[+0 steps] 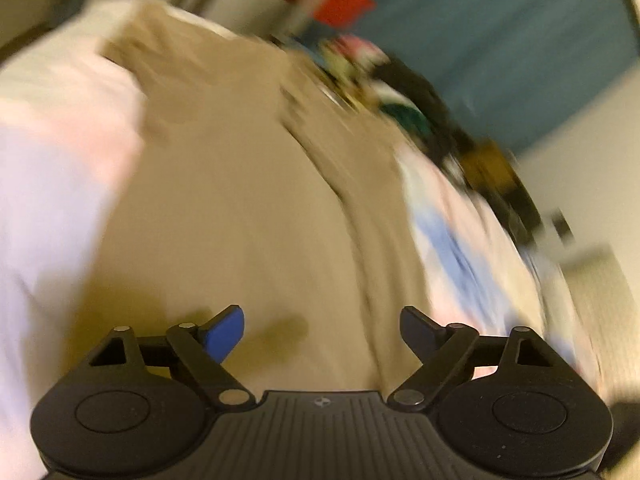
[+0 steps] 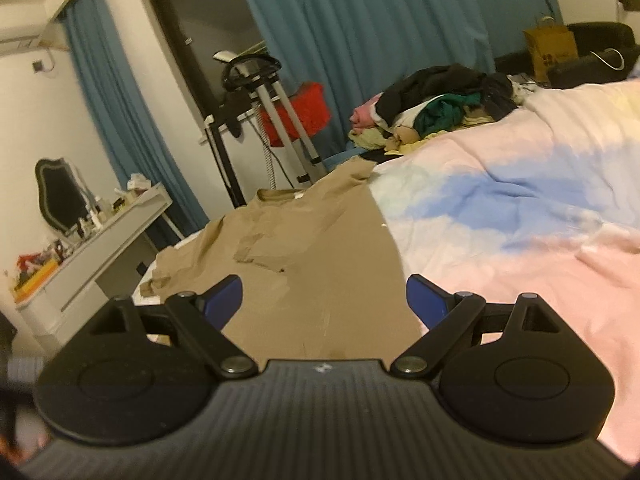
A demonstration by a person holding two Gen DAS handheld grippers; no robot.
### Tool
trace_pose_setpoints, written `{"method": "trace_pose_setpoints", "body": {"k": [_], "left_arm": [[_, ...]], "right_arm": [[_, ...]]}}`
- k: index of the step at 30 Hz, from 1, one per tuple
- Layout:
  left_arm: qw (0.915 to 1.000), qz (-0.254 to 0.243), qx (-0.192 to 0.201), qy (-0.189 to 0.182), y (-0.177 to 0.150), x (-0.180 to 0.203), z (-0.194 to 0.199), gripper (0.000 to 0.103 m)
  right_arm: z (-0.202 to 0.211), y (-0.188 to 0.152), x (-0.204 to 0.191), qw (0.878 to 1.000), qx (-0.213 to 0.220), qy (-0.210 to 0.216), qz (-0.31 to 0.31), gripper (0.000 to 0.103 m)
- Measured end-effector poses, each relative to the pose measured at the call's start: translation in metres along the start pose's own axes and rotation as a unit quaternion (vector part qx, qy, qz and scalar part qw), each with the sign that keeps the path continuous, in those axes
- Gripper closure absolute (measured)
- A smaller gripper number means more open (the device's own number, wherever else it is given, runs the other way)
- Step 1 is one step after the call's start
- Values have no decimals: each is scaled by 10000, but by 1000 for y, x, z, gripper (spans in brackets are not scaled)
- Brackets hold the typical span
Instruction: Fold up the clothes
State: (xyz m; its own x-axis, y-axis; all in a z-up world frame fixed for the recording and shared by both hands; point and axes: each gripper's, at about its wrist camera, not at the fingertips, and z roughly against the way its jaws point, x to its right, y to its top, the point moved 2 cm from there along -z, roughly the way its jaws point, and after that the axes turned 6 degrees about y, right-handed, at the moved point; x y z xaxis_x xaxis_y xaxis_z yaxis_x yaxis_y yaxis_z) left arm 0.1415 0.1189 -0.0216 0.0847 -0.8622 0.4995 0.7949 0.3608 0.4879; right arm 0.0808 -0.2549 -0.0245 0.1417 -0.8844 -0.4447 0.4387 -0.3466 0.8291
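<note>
A tan T-shirt [image 2: 316,248] lies spread on the bed, its collar toward the far edge and one sleeve folded onto the body. In the blurred left wrist view the same tan shirt [image 1: 248,200] fills the middle. My left gripper [image 1: 322,330] hovers open just above the shirt, nothing between its fingers. My right gripper [image 2: 324,300] is also open, over the shirt's near part by its right edge, holding nothing.
The pastel pink-and-blue bedcover [image 2: 520,220] stretches to the right. A heap of mixed clothes [image 2: 432,108] sits at the bed's far side. Beyond the bed stand a white dressing table [image 2: 100,248] with clutter, an exercise machine [image 2: 260,112] and blue curtains [image 2: 380,28].
</note>
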Motion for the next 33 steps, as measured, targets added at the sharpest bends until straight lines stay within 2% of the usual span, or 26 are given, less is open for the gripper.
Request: {"method": "trace_pose_setpoints", "body": {"k": [2,4,6,9,11,13,19,21,23,24,25,26,28,30,33], "left_arm": [[9983,501,223,183,34,-30,-13,13],[9925,1127,436,164,63,-64,-30,13],[9835,1631,763,177,86,-95,-46,13],[9646,2302,1283,66,115,-137,-68,14],[9579,2373,1609,-140,129,-148,-76,14],[9564,2230,1874,-193,142,-148,-87,13],[9568,1777,2298,148,183,-142,-119,15],[9561,1646,2409,284,196,-140,-129,23],[9549,1514,2520,420,209,-138,-139,42],[9541,1447,2575,488,215,-137,-145,47],[9538,1401,2600,548,221,-137,-149,60],[9547,1403,2558,592,226,-139,-151,80],[9570,1317,2476,737,235,-139,-152,97],[9591,1154,2419,914,243,-135,-149,100],[9576,671,2541,1178,249,-106,-127,100]], "right_arm": [[-9,-4,-4,9999,-91,6,61,13],[-18,-7,-7,9998,-167,-21,114,13],[-27,-10,-7,9997,-211,-50,141,13],[-41,-12,-6,9997,-219,-65,132,13],[-51,-12,-6,9996,-186,-87,169,13],[-64,-13,-6,9995,-176,-157,226,13],[-101,-16,8,9991,-325,-274,58,13],[-111,-18,13,9987,-395,-290,-114,13],[-119,-20,15,9985,-411,-300,-179,13],[-122,-20,16,9986,-401,-311,-176,13],[-124,-20,16,9986,-396,-312,-182,13],[-127,-20,17,9986,-391,-312,-189,13],[-131,-18,18,9986,-390,-268,-245,13],[-132,-17,19,9986,-382,-226,-288,13],[-129,-15,18,9987,-354,-174,-323,13]]}}
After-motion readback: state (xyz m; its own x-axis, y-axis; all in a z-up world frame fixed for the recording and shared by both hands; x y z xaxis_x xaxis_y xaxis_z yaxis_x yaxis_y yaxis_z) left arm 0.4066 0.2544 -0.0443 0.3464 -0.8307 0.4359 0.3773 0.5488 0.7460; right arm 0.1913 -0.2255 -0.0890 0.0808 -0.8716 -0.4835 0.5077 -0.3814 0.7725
